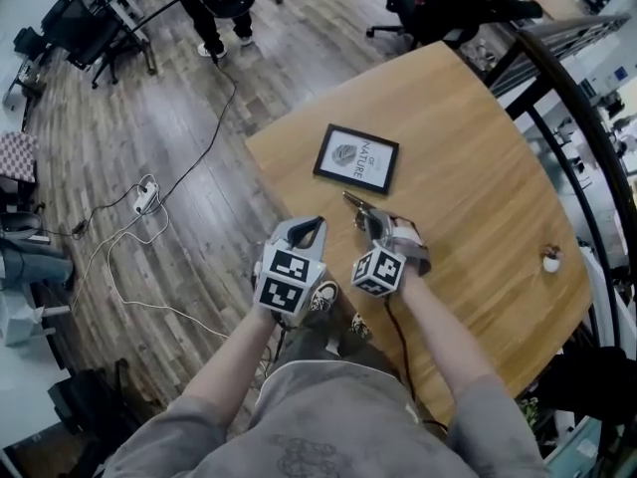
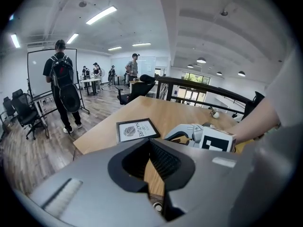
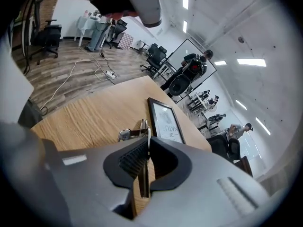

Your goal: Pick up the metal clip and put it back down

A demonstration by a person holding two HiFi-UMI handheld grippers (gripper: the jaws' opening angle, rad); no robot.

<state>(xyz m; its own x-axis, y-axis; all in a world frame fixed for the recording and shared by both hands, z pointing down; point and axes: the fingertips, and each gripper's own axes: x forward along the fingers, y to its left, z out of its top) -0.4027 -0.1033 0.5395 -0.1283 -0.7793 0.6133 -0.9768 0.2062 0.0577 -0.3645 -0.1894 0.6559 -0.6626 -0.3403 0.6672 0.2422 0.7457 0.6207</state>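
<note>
The metal clip pokes out from the tips of my right gripper, just in front of the picture frame. In the right gripper view the jaws of that gripper are pressed on the clip's thin handle, with the clip's silver head ahead over the wooden table. I cannot tell whether the clip touches the tabletop. My left gripper is beside it on the left, over the table's near edge. Its jaws meet at the tips with nothing between them.
A black-framed "Nature" print lies flat just beyond the clip. A small white object sits near the table's right edge, by a dark railing. Cables and a power strip lie on the floor to the left. A person stands farther off.
</note>
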